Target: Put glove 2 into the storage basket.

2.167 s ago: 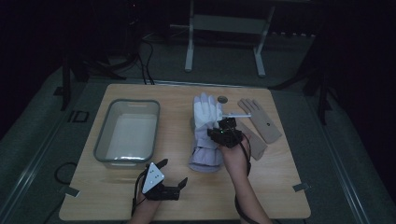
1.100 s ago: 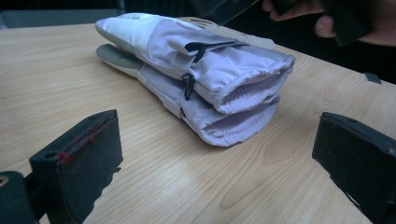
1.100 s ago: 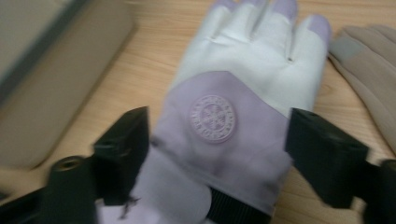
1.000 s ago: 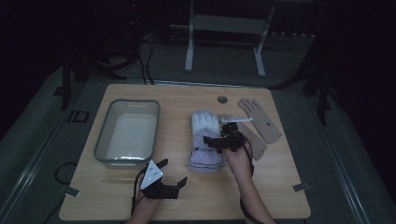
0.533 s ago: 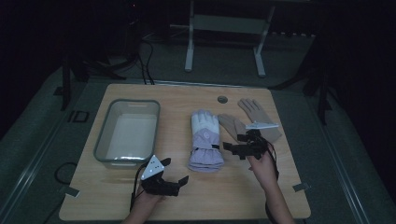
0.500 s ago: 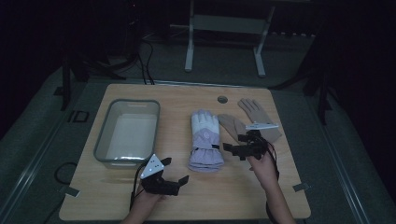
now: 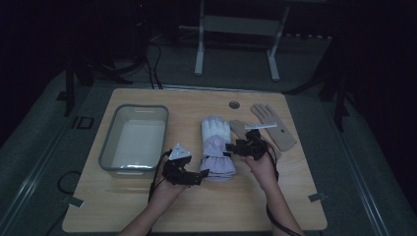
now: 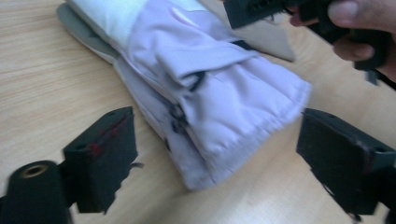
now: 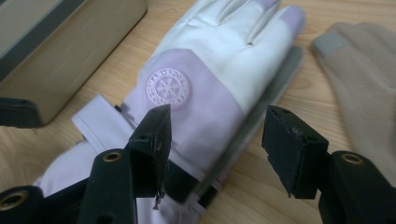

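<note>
Both tongs stood released, jaws spread, nothing between them. Left gripper (image 7: 196, 176) sat at the cuff end of the lilac glove (image 7: 216, 147); from its own camera I saw that cuff (image 8: 243, 116) lying in the gap ahead of the jaws, untouched. Right gripper (image 7: 236, 147) hovered at the glove's right edge by the wrist strap (image 9: 100, 122), one jaw over the fabric, one over bare wood.

Item: padded winter glove, white fingers and lilac back, lying flat, back up, mid-table (image 7: 275, 196), between the grey bin (image 7: 134, 137) on its left and a thin beige glove (image 7: 273, 125) on its right. I could not tell whether the two gloves touched.

Handling, as I judged it: light, soft and bulky; it would sag and fold if lifted by one end. The shell looked smooth, perhaps a little slippery. Nothing fragile. Best holds seemed the gathered cuff, thick enough to fill a jaw gap, or the side seam at the wrist; a pinch on the flat back would likely catch only the top layer.

Markings: a round embossed emblem (image 9: 168, 87) on the back of the hand, a ring of lettering around a snowflake-like centre. I could not read the letters. No other writing was legible.
</note>
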A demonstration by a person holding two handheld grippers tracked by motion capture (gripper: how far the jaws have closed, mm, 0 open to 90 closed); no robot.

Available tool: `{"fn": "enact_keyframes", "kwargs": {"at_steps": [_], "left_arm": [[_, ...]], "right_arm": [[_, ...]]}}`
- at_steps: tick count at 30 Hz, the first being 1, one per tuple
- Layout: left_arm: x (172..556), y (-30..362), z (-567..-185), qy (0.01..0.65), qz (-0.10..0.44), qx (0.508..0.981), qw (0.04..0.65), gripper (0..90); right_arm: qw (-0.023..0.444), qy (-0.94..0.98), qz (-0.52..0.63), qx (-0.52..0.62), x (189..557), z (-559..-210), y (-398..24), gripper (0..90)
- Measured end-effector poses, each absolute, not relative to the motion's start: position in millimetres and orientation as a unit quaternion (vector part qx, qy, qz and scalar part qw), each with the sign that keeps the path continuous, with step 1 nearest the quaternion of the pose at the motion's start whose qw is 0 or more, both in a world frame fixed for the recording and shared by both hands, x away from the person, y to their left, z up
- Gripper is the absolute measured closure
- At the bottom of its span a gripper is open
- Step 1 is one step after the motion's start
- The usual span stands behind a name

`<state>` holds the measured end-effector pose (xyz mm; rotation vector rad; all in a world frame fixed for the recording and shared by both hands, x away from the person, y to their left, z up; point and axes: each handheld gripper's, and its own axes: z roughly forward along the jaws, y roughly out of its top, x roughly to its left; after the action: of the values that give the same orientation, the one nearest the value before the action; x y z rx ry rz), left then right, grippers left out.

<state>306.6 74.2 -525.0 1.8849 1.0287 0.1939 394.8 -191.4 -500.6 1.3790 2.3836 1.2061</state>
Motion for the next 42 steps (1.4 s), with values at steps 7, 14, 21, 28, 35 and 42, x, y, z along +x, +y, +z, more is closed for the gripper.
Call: {"fn": "enact_keyframes", "kwargs": {"at_steps": [7,14,21,28,35,42], "left_arm": [[323,62,-547,0.451,0.037,0.789,0.416,14.8],[323,57,-559,0.447,0.010,0.800,0.400,21.1],[321,59,-565,0.442,-0.020,0.797,0.411,44.5],[319,59,-558,0.434,-0.015,0.801,0.412,68.6],[322,60,-544,0.418,-0.015,0.808,0.416,70.9],[329,62,-514,0.397,-0.003,0.815,0.422,71.1]], "right_arm": [[0.051,0.804,0.328,0.494,403,-525,-178,40.8],[-0.019,0.787,0.331,0.520,405,-541,-179,42.3],[-0.046,0.791,0.343,0.505,404,-544,-176,63.0],[-0.017,0.790,0.354,0.500,395,-537,-172,77.4],[0.002,0.788,0.363,0.498,389,-524,-173,79.7],[0.024,0.773,0.395,0.495,384,-495,-179,79.7]]}}
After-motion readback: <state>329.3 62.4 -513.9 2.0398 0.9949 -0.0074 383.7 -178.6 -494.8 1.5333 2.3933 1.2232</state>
